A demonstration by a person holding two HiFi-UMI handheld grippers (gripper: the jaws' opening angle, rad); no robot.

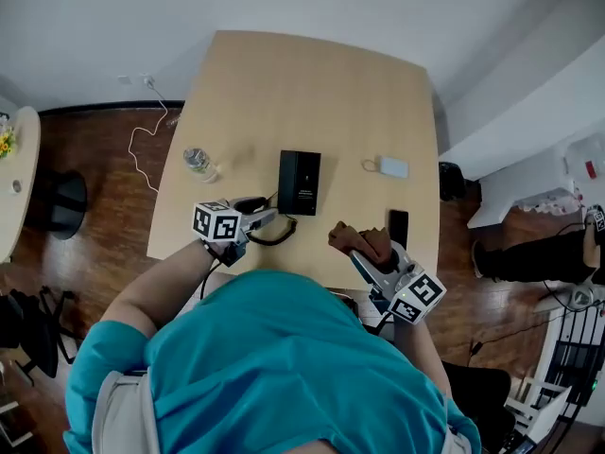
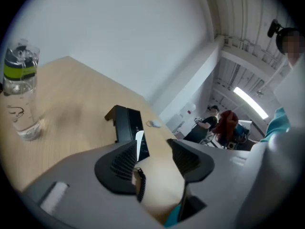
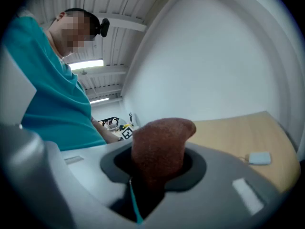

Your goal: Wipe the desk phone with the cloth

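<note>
The black desk phone (image 1: 299, 182) lies near the middle of the wooden table (image 1: 284, 83); its base also shows in the left gripper view (image 2: 127, 123). The black handset (image 1: 251, 203) and its coiled cord (image 1: 280, 234) rest by the front edge. My left gripper (image 1: 267, 218) hovers right there, jaws open (image 2: 155, 149), with bare table and a piece of the coiled cord (image 2: 139, 185) between them. A brown cloth (image 1: 362, 239) bunches out of my right gripper (image 1: 367, 259), which is shut on it (image 3: 159, 163) at the table's front right. The cloth (image 3: 159, 144) hides the pads.
A clear water bottle (image 1: 199, 164) with a green band (image 2: 20, 80) stands left of the phone. A small white device (image 1: 393, 166) and a black mobile phone (image 1: 398, 225) lie at the right. A white cable (image 1: 142, 149) trails over the floor to the left.
</note>
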